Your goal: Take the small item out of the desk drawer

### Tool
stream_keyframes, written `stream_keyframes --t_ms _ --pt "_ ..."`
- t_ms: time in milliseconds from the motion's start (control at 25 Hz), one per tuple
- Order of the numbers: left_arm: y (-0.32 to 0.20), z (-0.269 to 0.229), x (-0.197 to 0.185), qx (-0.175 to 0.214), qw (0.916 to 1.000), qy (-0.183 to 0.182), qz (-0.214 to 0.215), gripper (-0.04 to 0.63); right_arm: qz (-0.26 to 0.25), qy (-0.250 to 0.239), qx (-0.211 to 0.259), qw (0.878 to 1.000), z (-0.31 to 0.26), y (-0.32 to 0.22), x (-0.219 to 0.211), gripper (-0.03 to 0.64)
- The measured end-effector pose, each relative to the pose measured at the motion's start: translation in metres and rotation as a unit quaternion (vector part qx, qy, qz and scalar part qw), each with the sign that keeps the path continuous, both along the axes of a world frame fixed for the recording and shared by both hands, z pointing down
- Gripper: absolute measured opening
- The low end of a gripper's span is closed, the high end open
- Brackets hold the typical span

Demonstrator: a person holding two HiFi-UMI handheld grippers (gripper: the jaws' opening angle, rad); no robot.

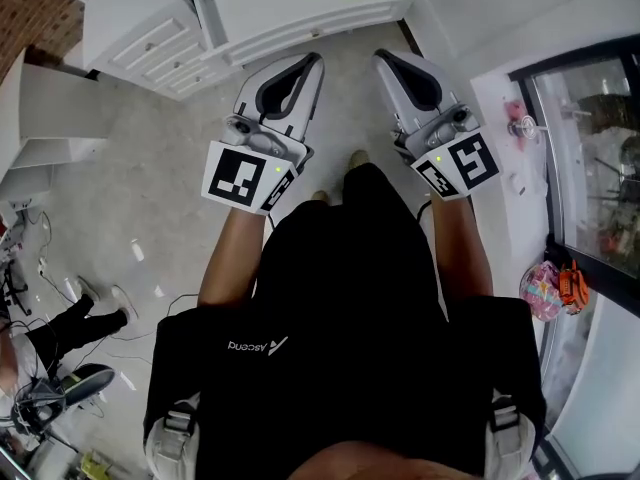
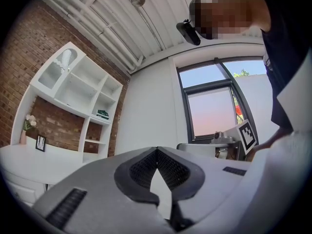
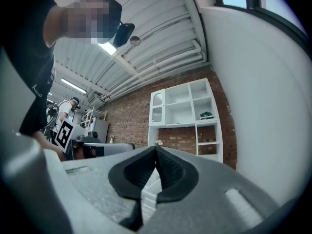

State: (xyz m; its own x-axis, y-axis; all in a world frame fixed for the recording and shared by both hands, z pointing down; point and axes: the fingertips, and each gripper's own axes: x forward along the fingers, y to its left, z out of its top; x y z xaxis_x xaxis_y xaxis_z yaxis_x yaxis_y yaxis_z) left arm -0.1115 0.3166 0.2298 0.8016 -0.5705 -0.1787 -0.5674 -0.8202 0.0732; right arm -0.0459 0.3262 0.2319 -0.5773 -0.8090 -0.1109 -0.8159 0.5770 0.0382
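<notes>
The person's black shirt (image 1: 340, 308) loomed nearest; beyond it, the grey-white left gripper (image 1: 312, 63) and right gripper (image 1: 388, 60) were both closed, empty. The white wooden desk drawers (image 1: 160, 46), shut, lay ahead-left, nearer the left gripper; the small item was unseen

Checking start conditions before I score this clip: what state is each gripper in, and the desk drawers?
Left gripper: shut, fingers meeting at the tips, nothing between them.
Right gripper: shut, empty.
Desk drawers: all pushed in, none opened yet.
</notes>
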Motion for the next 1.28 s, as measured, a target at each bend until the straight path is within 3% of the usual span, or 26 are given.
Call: stream_keyframes --t_ms 400,920,1280 --pt "-0.085 0.016 0.006 -0.002 0.9997 -0.004 -0.022 -0.002 -0.024 0.02 0.007 0.999 0.019 -0.087 0.009 0.002" --pt "-0.239 0.037 0.072 -0.026 0.9968 -0.025 -0.071 -0.002 -0.07 0.029 -0.015 0.997 0.043 -0.247 0.075 0.002" --pt "-0.327 0.051 0.111 -0.032 0.9924 -0.048 -0.109 -0.002 -0.105 0.076 -0.048 0.99 0.072 -0.344 0.117 0.003"
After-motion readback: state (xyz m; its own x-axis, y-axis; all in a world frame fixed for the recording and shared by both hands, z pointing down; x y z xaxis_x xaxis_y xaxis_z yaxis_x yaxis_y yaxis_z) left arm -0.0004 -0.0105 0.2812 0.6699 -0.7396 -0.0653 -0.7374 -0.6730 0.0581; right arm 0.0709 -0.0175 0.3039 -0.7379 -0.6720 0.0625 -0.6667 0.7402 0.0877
